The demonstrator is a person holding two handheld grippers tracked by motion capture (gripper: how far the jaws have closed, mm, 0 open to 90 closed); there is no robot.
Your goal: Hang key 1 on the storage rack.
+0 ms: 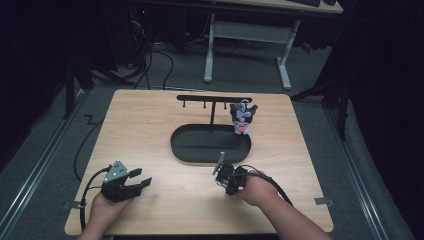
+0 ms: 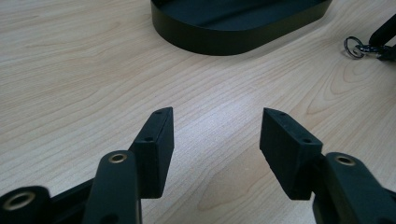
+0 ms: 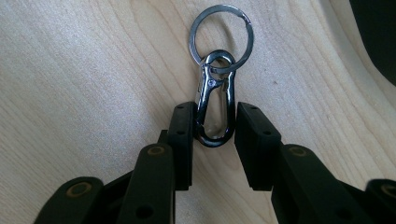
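Note:
A dark metal snap clip with a key ring on its top sits between the jaws of my right gripper, which is shut on it just above the wooden table. In the high view the right gripper is in front of the black oval tray, with the ring sticking up. My left gripper rests open at the front left, nothing between its jaws. The ring shows far right in the left gripper view.
A black T-shaped rack with small hooks rises from the tray's back. A grey and black plush charm hangs from its right end. The tray's wall lies ahead of the left gripper. A desk frame stands beyond the table.

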